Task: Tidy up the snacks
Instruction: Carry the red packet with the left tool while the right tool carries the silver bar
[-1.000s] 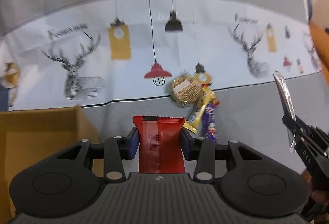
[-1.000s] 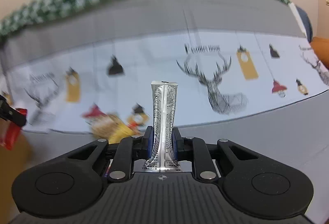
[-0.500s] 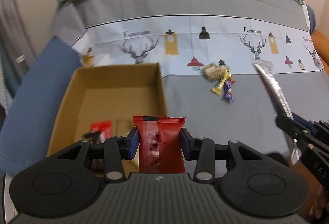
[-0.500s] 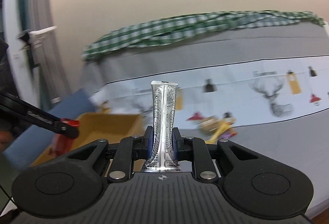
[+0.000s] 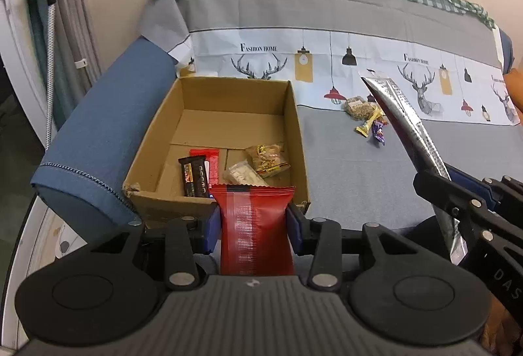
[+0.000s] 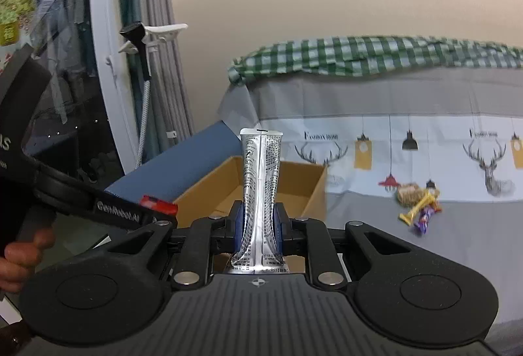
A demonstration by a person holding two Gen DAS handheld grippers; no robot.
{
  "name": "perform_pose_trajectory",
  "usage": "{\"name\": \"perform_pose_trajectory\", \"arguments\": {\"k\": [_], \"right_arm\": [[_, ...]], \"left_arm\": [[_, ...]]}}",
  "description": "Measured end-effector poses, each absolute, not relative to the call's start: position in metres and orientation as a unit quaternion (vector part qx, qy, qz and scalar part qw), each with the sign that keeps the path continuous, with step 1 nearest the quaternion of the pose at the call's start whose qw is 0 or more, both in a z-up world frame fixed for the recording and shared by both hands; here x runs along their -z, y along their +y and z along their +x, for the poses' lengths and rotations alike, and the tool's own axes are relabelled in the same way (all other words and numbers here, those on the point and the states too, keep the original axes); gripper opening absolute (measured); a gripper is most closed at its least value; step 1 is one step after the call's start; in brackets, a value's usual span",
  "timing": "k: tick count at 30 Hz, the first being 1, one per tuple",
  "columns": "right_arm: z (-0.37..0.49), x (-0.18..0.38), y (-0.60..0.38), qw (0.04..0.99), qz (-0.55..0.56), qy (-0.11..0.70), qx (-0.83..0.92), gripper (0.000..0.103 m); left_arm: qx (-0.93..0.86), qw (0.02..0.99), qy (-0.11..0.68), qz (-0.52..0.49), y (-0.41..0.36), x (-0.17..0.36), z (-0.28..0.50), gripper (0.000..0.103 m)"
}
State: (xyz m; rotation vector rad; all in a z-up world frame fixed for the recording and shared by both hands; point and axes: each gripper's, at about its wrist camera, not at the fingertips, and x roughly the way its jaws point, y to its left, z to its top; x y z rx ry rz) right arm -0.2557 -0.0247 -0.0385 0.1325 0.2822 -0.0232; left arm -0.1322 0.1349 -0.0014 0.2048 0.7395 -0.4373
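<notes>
Left tongs (image 5: 252, 222): clamped on a flat red foil snack packet (image 5: 255, 225), packet upright between the blue pads.
Right tongs (image 6: 259, 222): clamped on a tall silver printed foil stick pouch (image 6: 260, 189), pouch upright, lower end pinched.
Change: a second ago the left camera looked close along the bed with only a box corner in view. Now both tongs have come up and back over the near edge of the open brown cardboard box (image 5: 295, 114), and its whole floor shows.
Box contents: black wrapped bar (image 5: 195, 177), red-and-white bar (image 5: 209, 164) touching it, clear packet of pale pieces (image 5: 243, 174), clear packet of brown nuts (image 5: 267, 156).
Still out: small pile on the grey bed sheet (image 5: 376, 179), right of the box and well apart from it. Round golden-brown snack (image 5: 358, 107), yellow wrapped stick (image 5: 368, 124), purple wrapped candy (image 5: 379, 130).
Read: both tongs loaded and in transit to the box. The red packet sits nearer the opening, so it likely drops first.
Next: lower over the box floor, open, let go. Then back for the pile.
Risk: the tall pouch may tip onto the rim if let go too high.
</notes>
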Motion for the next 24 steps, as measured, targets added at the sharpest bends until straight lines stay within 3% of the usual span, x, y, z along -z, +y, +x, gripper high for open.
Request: {"name": "perform_pose_trajectory", "arguments": {"k": [24], "right_arm": [[-0.26, 0.034, -0.012, 0.989, 0.043, 0.139, 0.001, 0.019]], "left_arm": [[0.213, 0.91, 0.346, 0.083, 0.145, -0.006, -0.133, 0.046]]}}
